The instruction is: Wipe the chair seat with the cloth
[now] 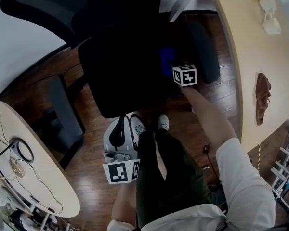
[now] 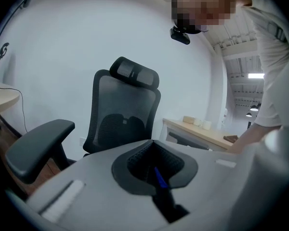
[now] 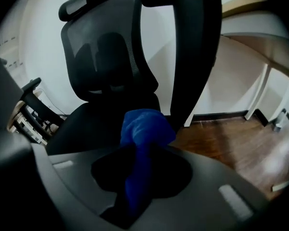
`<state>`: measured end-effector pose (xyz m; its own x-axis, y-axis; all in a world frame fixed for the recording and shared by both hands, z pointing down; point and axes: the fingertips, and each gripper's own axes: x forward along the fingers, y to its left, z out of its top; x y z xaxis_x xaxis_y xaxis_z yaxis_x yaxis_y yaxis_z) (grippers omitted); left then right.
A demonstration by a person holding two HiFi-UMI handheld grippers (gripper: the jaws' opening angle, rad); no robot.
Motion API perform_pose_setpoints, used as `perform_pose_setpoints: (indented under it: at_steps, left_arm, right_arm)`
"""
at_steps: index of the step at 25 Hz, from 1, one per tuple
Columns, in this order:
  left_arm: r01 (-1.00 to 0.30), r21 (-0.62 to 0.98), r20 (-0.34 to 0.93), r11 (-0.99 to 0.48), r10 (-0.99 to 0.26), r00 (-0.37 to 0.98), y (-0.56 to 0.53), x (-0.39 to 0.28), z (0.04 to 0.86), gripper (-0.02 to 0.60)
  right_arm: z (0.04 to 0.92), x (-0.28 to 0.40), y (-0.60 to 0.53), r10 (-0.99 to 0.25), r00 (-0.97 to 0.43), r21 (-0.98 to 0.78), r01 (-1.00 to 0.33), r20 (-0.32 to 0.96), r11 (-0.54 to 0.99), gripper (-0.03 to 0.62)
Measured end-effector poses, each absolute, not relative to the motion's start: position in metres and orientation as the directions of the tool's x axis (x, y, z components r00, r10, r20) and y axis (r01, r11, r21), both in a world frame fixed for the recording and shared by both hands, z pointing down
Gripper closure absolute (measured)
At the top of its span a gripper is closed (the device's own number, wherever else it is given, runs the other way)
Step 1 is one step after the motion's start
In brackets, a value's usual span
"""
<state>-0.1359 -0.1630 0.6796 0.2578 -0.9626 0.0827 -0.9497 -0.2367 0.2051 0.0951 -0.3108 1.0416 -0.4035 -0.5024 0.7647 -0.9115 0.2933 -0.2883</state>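
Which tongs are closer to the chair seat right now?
Right. The right tongs, shut on the blue cloth, are over the chair seat near its right edge; the left tongs are back off its front edge.

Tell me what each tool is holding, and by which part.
The right tool pinches the blue cloth by a gathered fold, its bunched end sticking out ahead. The left tool holds nothing, jaws together.

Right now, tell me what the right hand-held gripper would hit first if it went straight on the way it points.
The right hand-held gripper leads with its blue cloth. The black chair seat just beyond looks first in line, with the backrest farther back. Depth is unclear.
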Motion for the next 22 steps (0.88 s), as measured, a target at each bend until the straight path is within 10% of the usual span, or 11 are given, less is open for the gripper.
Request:
perform_pose_setpoints:
  at_steps: [5, 11, 22]
  left_arm:
    - [-0.953, 0.181, 0.081, -0.243, -0.962, 0.26, -0.159, -0.129, 0.675, 0.497]
    - [-0.967, 0.171, 0.065, -0.188, -0.977, 0.202, -0.144, -0.159, 0.663, 0.497]
    - [-0.984, 0.161, 0.08, -0.07, -0.993, 0.084, -0.104, -0.216, 0.685, 0.495]
  right_arm:
    - [1.022, 0.073, -0.309, -0.543, -0.44, -0.345, -0.898, 0.715, 0.273, 0.503]
    - [0.936, -0.104, -0.223, -0.486, -0.737, -0.583, -0.672, 0.469, 0.456, 0.503]
    - [1.053, -0.261, -0.124, -0.3, -0.739, -0.577, -0.664, 0.603, 0.476, 0.503]
